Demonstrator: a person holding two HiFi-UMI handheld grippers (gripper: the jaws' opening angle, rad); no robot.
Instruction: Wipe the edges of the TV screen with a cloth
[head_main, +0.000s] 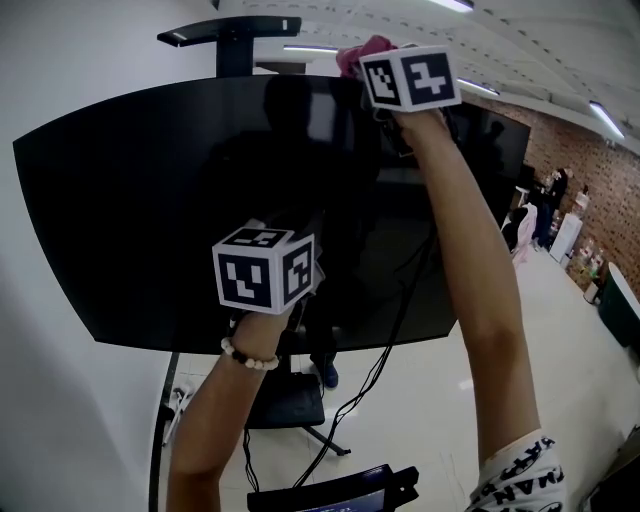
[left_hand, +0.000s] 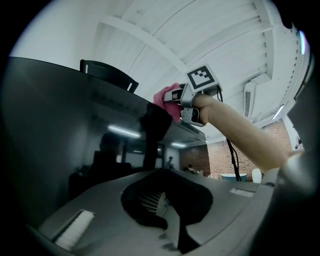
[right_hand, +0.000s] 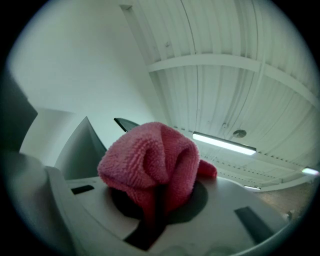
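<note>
A large black TV screen (head_main: 150, 200) on a stand fills the head view. A pink cloth (head_main: 364, 52) is pressed against the screen's top edge, right of the middle. My right gripper (head_main: 380, 72) is shut on that cloth, which bulges out of the jaws in the right gripper view (right_hand: 150, 160). The left gripper view also shows the cloth (left_hand: 164, 98) and the right gripper (left_hand: 181, 103) at the top edge. My left gripper (left_hand: 167, 212) is shut and holds nothing. Its marker cube (head_main: 265, 268) hovers before the lower middle of the screen.
A dark bracket (head_main: 235, 30) sticks up behind the TV's top. Below the screen are the stand's base (head_main: 290, 400), hanging cables (head_main: 385, 350) and a dark device (head_main: 335, 490). A white wall is at the left. At the right are a brick wall (head_main: 590, 150) and distant people.
</note>
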